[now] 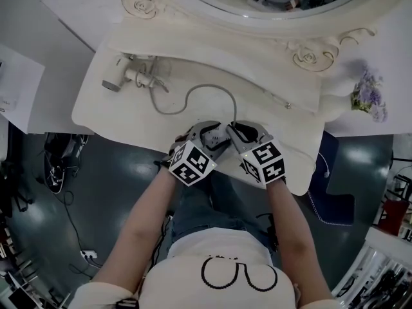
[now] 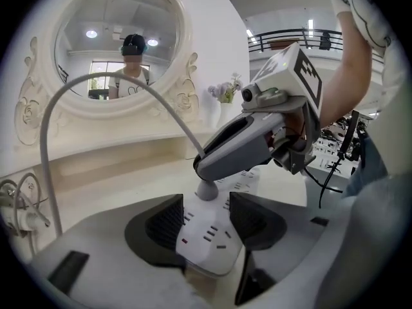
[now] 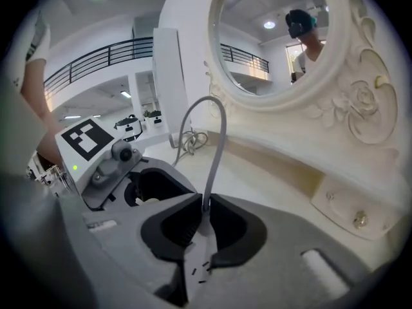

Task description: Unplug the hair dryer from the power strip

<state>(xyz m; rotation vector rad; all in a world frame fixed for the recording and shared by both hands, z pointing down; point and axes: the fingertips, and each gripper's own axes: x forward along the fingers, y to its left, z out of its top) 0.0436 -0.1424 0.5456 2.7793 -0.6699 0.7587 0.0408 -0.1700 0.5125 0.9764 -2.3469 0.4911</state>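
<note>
left tool point(image 2: 206, 203): wide jaws clamp flat white power strip point(image 2: 209, 243) on cream desk point(image 1: 129, 118) | right tool point(image 3: 202, 205): pinched on grey plug point(image 2: 206, 190), upright from strip, nearer hand | white hair dryer point(image 1: 119, 79): desk's far left

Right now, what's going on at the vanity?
A person is working two handheld grippers at the vanity table. The left gripper clamps the white power strip by its sides, bracing it. The right gripper is shut on the grey plug, which looks seated in the strip. Its cord runs back to the hair dryer lying at the table's far left. The plug is not yet out.
</note>
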